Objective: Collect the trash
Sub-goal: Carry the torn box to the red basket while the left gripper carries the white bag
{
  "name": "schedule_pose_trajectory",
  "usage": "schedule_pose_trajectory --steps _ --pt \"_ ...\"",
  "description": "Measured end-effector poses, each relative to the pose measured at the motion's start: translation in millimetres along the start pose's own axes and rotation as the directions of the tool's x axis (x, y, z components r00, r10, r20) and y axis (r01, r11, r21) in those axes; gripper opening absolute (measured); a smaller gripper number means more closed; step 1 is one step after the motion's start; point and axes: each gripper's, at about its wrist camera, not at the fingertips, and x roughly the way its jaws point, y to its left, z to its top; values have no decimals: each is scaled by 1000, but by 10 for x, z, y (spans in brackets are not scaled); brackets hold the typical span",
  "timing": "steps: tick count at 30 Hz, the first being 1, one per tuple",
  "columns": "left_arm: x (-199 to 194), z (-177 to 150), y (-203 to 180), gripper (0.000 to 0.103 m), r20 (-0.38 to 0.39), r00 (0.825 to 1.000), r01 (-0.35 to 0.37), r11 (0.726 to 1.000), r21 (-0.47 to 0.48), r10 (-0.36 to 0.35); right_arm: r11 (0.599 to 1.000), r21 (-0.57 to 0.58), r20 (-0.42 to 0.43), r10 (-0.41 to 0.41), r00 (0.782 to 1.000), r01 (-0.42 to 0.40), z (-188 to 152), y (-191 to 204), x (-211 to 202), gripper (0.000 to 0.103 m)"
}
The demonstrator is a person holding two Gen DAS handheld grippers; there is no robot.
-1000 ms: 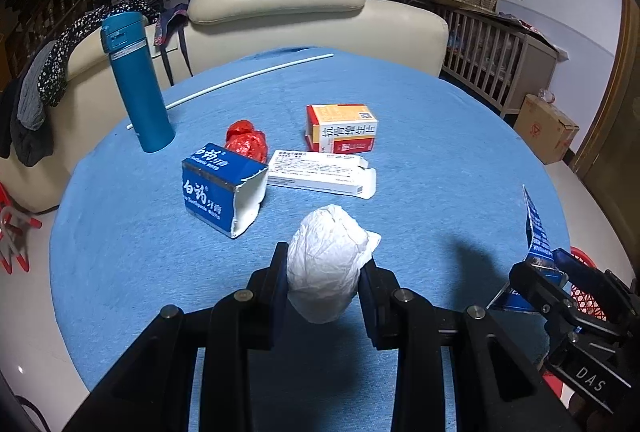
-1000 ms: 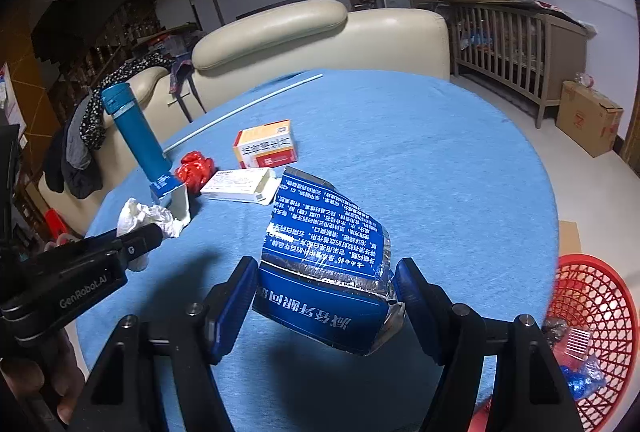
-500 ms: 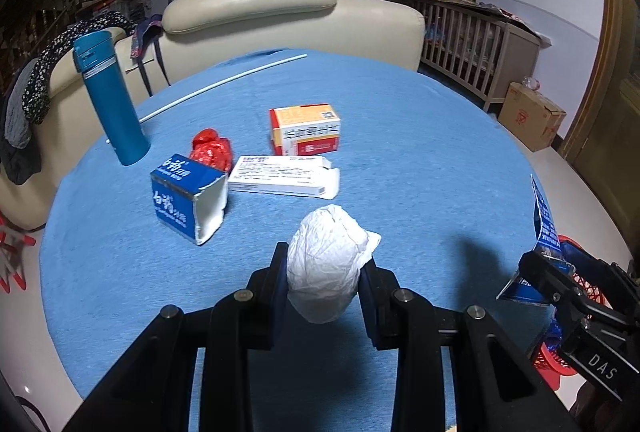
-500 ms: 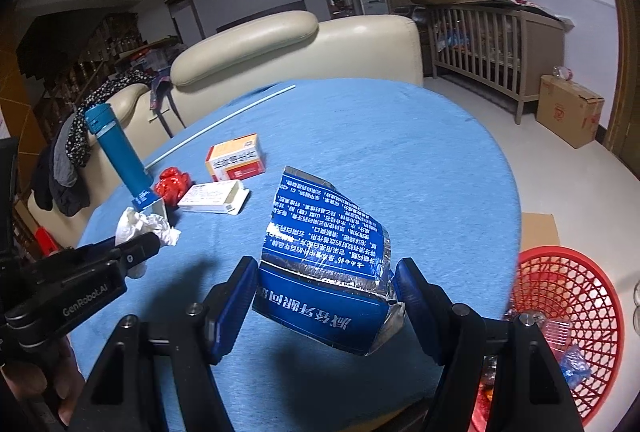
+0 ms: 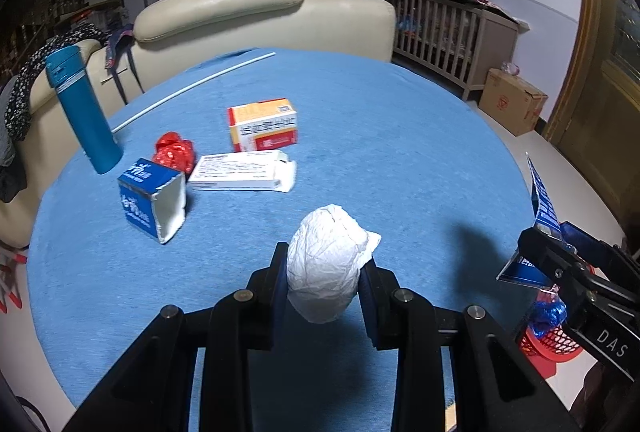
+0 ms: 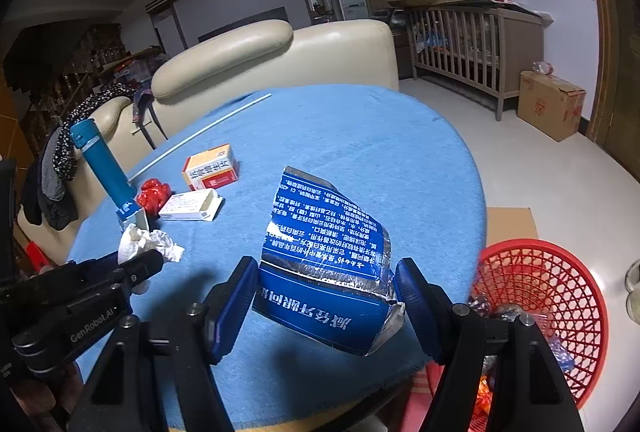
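Observation:
My left gripper [image 5: 324, 272] is shut on a crumpled white paper ball [image 5: 326, 264] and holds it above the near part of the round blue table [image 5: 400, 136]. My right gripper [image 6: 326, 296] is shut on a torn blue toothpaste carton [image 6: 324, 264] near the table's right edge; it also shows in the left wrist view [image 5: 540, 216]. A red mesh basket [image 6: 560, 296] with some trash stands on the floor to the right. On the table lie a small blue box [image 5: 152, 200], a red wrapper [image 5: 174, 152], a white box [image 5: 242, 176] and an orange box [image 5: 262, 124].
A tall teal flask [image 5: 82, 112] stands at the table's left, with a thin white rod [image 5: 192, 88] behind it. A cream sofa [image 5: 248, 20] curves behind the table. A wooden crib [image 6: 472, 40] and a cardboard box [image 6: 550, 104] are at the right.
Both grippers have drawn back and to the right with their loads. The red basket now shows more fully in the right wrist view.

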Motion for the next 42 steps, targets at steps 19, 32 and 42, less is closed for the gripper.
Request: schedule_pose_trajectory --steps 19,32,42 --pt "-117 -110 -561 34 -13 996 84 991 105 -83 982 119 -5 -149 989 149 -261 -860 -434 74" --pt "-67 -98 -1450 34 -146 943 323 931 170 -300 962 153 -113 -208 972 224 -531 -1584 -526 74" --pt "-29 -120 -2179 33 -204 918 388 876 287 -340 959 151 -197 -208 958 239 -671 -1968 -496 74"
